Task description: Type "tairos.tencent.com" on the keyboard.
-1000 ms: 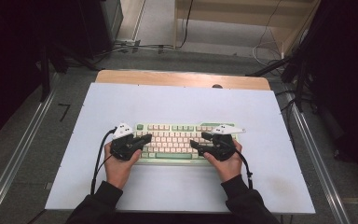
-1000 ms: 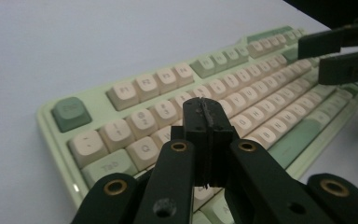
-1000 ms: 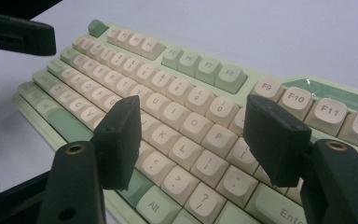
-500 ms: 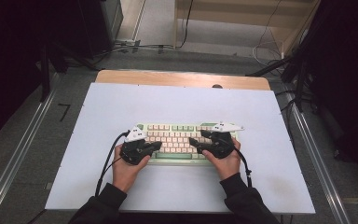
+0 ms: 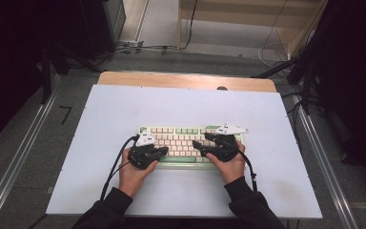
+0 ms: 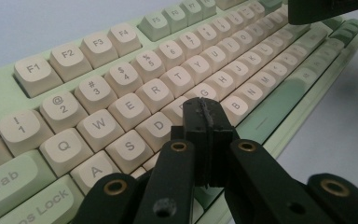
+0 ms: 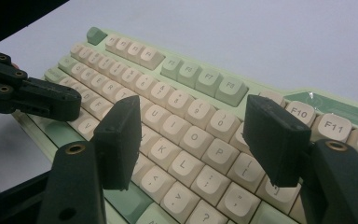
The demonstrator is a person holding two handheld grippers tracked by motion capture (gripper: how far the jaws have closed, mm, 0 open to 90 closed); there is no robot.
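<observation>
My left gripper (image 6: 204, 122) is clenched, jaws pressed flat together with nothing between them, and its joined tip hangs just over the home row of the keyboard (image 5: 189, 144), above the F and G keys, with the V and B keys just beyond it. I cannot tell whether the tip touches a keycap or floats a little above. My right gripper (image 7: 193, 140) stands released, jaws wide apart and empty, poised above the right half of the keys, where O, P and L show between its pads.

From both grippers the mint-green keyboard lies directly beneath and slightly ahead. Its long axis runs crosswise between my hands, parallel to the near edge of the white table (image 5: 100, 181), function row away from me and space bar toward me. My left gripper is the nearer one for any letter on the left half, and since it is already closed into a single point, I judge that a straight push down would strike one key.
</observation>
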